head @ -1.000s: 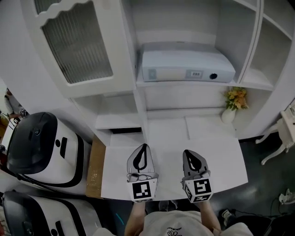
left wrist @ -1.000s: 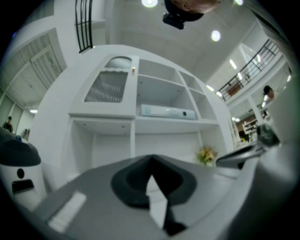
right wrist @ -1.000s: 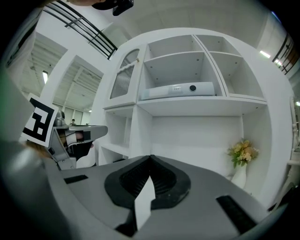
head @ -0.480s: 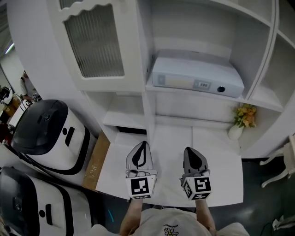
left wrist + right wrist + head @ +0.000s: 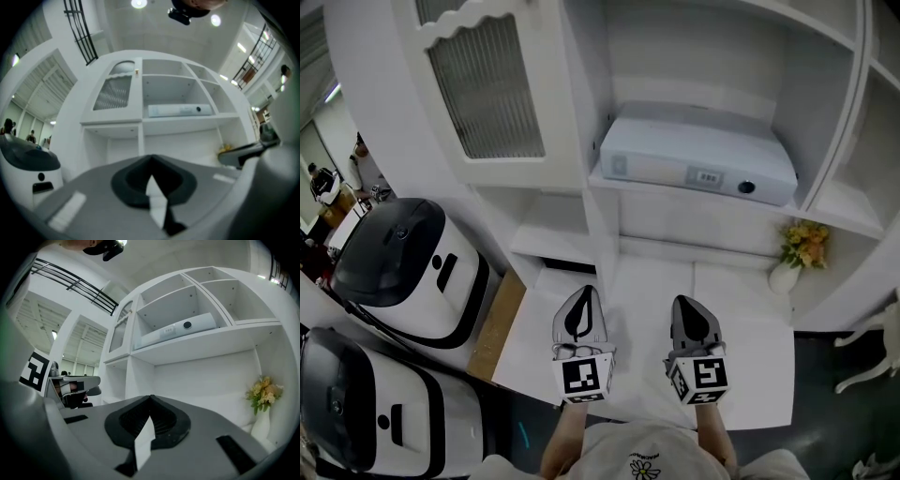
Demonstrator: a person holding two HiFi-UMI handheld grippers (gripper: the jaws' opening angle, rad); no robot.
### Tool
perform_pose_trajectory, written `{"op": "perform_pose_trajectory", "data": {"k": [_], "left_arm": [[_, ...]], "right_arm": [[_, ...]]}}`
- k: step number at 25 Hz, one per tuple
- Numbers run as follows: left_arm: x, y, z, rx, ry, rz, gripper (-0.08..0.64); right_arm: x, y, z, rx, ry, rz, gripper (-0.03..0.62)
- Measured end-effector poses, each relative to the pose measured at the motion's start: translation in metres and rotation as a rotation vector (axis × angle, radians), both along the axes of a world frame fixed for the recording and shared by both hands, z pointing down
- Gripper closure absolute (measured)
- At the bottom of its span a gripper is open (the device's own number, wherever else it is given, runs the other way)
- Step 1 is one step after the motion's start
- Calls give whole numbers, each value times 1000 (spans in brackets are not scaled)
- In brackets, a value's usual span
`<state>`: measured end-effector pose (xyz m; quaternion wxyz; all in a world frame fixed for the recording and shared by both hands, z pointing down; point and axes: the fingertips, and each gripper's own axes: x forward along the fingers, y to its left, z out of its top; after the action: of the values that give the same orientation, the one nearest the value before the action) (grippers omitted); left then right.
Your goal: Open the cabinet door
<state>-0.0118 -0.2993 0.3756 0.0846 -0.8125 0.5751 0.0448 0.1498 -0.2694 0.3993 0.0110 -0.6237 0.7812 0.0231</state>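
White-framed, with a ribbed glass panel and a scalloped top rail, the cabinet door (image 5: 478,89) stands up and to the left of both grippers, well apart from them, and looks closed against its compartment. The left gripper (image 5: 586,295) and the right gripper (image 5: 682,305) hover side by side over the white tabletop (image 5: 750,328), each with its fingers pressed together on nothing. To reach well, I judge that the nearer left gripper should go up toward the door's right edge, part its fingers before it arrives, and then pull along the door's swing rather than straight out. A small dark speck (image 5: 136,71) by that edge in the left gripper view may be the knob, but it is too small to tell. The head view cuts off the door's upper part, and no hinges show.
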Motion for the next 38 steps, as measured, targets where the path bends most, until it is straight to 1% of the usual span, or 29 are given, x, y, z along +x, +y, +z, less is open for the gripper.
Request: {"op": "perform_pose_trajectory", "data": {"k": [3,9,12,13,15,16,17,18,21,25,27,29,32,35,38], "left_arm": [[0,-3,6,-16,-9,-12,554],[-5,-6,4,-11,-2,-46,554],[-13,-5,-4,7,31,-89,554],[-14,-6,-8,8,41,-92,552],[-13,-9,-21,14,70,-68,551],[-12,-11,-31,25,83,-48,539],[-11,-13,-43,41,89,-31,487],[-11,-17,-57,60,88,-20,471],[-10,-27,-109,150,75,-10,450],[-14,-42,-186,305,47,-36,421],[-13,-52,-220,356,40,-47,408],[-14,-63,-247,392,51,-64,390],[-14,-75,-279,446,57,-117,312],[-5,-85,-297,469,23,-147,276],[0,-99,-301,458,-25,-203,275]], "right_arm": [[2,-3,2,-6,-4,-4,592],[2,-4,7,-19,-5,-17,593],[2,-6,10,-24,-12,-23,592],[2,-7,10,-24,-15,-26,593],[1,-8,9,-24,-22,-31,594],[1,-8,9,-25,-27,-34,592],[0,-9,9,-26,-33,-37,592],[-1,-9,8,-26,-38,-40,592],[-4,-9,7,-23,-37,-56,592],[-6,-8,9,-32,-28,-82,594],[-6,-9,8,-33,-26,-90,592],[-6,-9,6,-30,-30,-96,593],[-10,-6,6,-32,-25,-113,592],[-12,-4,9,-36,-7,-121,592],[-10,-3,11,-41,-21,-116,593]]}}
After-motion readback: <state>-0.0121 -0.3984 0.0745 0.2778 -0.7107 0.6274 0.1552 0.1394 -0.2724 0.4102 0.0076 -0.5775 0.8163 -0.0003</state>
